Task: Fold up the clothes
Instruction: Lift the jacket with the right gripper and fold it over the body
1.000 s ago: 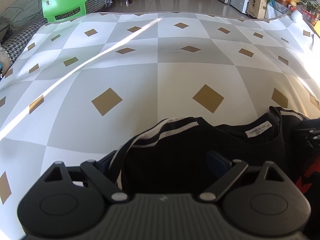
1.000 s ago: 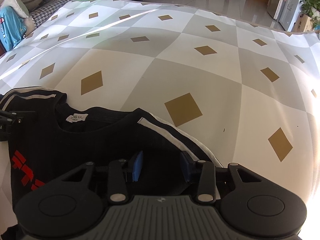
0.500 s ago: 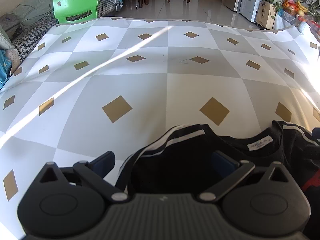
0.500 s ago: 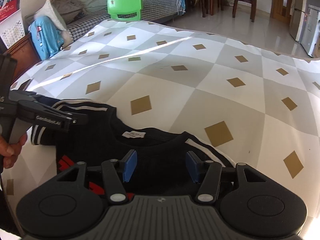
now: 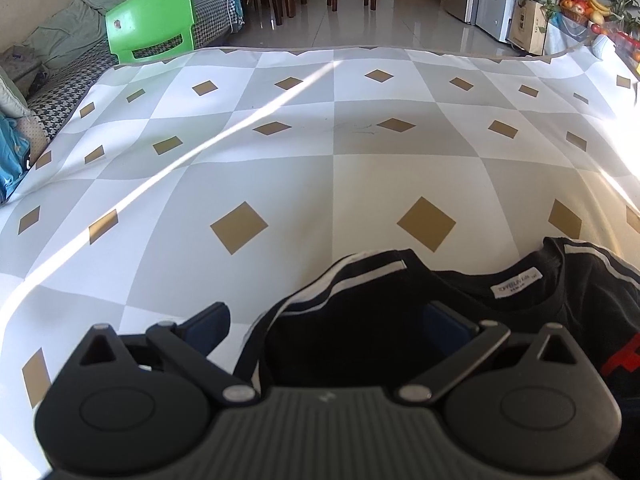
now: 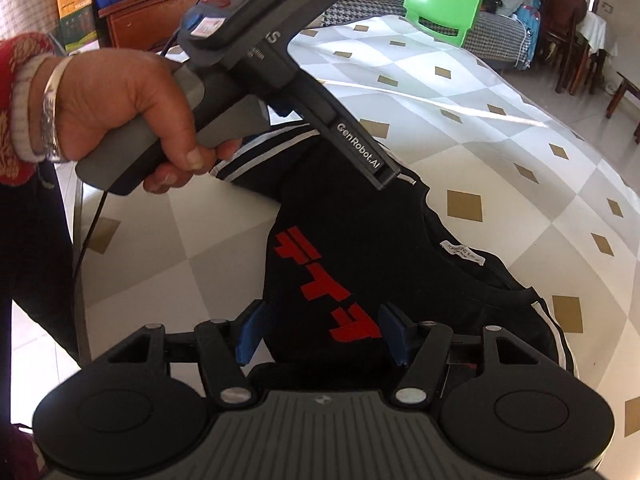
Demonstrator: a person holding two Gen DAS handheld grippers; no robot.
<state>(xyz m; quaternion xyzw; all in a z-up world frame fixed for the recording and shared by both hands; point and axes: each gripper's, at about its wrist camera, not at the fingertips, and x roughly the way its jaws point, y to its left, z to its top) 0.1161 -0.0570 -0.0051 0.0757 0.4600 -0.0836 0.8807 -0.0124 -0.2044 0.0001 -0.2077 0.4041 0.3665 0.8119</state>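
Left gripper (image 5: 326,322): fingers spreading wide apart over the shoulder of a black T-shirt (image 5: 520,300), gripping nothing. Right gripper (image 6: 322,334): fingers likewise parted, straddling the shirt's red print (image 6: 320,280). Shirt lying at the near edge of a diamond-patterned tablecloth (image 5: 320,160). Green chair (image 5: 154,20) standing beyond.

green chair (image 5: 152,20) beyond checked tablecloth (image 5: 320,152)
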